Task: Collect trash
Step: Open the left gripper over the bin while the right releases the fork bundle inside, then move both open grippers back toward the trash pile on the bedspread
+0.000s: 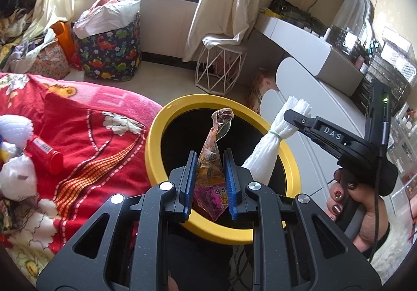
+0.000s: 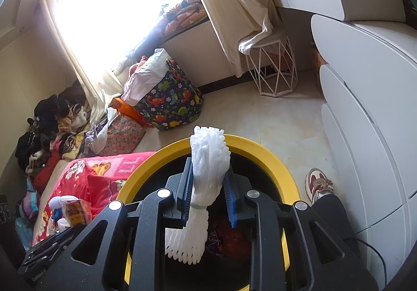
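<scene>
Trash held over the bin: the left gripper [image 1: 209,181] clamps a crumpled clear snack wrapper [image 1: 212,160] between its blue pads [image 1: 189,181], and the right gripper [image 2: 207,192] is closed on a white foam net sleeve [image 2: 206,173] tied with a green band, its frilled lower end hanging down inside the rim. Both pieces sit above the dark mouth of the yellow-rimmed bin [image 1: 156,139], which suggests each is positioned so that opening the jaws lets it fall straight in; the wrapper stands upright out of the jaws, its free end leaning toward the bin's far rim. In the left wrist view the right gripper [image 1: 297,116] enters from the bin's right side with the sleeve angled down across the rim, well apart from the wrapper, so the two tools appear to have room to release without touching. Some dark red and purple refuse [image 2: 226,233] already lies inside the bin. Left of the bin and pressed close against its rim lies a red patterned blanket [image 1: 86,134] carrying a red tube [image 1: 47,152] and white foam pieces [image 1: 15,179], probably further trash. Right of the bin stand white curved drawers [image 2: 365,121], with a shoe [image 2: 318,184] on the floor between. Beyond the bin the floor is open as far as a white wire stool [image 1: 219,72] and a dinosaur-print basket [image 1: 109,53].
</scene>
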{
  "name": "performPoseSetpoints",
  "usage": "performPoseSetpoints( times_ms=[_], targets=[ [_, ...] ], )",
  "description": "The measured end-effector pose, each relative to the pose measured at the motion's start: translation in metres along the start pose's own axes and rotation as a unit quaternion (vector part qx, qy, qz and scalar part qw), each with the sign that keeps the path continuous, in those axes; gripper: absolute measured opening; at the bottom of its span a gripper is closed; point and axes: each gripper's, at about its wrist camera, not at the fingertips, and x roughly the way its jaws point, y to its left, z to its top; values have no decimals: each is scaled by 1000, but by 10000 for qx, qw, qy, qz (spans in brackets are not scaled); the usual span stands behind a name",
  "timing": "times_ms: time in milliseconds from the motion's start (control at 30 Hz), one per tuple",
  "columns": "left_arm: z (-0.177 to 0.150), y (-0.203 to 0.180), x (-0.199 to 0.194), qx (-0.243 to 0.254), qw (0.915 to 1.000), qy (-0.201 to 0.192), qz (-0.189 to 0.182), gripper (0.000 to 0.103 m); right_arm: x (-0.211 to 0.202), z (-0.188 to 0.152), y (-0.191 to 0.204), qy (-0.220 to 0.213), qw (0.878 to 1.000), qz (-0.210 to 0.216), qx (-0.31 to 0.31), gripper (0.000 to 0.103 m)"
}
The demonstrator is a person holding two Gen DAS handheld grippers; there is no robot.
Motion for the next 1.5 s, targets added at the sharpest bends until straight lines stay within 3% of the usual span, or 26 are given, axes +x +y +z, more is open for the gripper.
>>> performPoseSetpoints(
  times_ms=[133, 167, 233, 267, 333, 433, 500, 1500],
  targets=[
    [3, -3, 11, 29, 9999, 95, -60, 16, 0, 1, -3, 7, 10000, 8, 53, 23],
    [4, -3, 14, 26, 9999, 130, -106, 19, 0, 1, -5, 1, 10000, 2, 85, 30],
    [4, -1, 17, -42, 9997, 159, -186, 48, -2, 1, -7, -31, 9999, -15, 158, 47],
    [3, 0, 17, -95, 9997, 144, -179, 53, -4, 1, -8, -64, 9998, -22, 209, 53],
    [2, 3, 16, -150, 9997, 110, -127, 60, -5, 3, -12, -74, 9997, -53, 227, 53],
    [1, 10, 10, -300, 9995, 15, -32, 86, -5, 2, -13, -100, 9995, -93, 281, 62],
    [1, 15, 4, -422, 9991, -57, -19, 91, -5, 1, -11, -97, 9995, -75, 281, 63],
    [-7, 45, -57, -639, 9944, -632, 551, 92, -15, -2, 37, -186, 9986, 363, -333, 69]
  ],
)
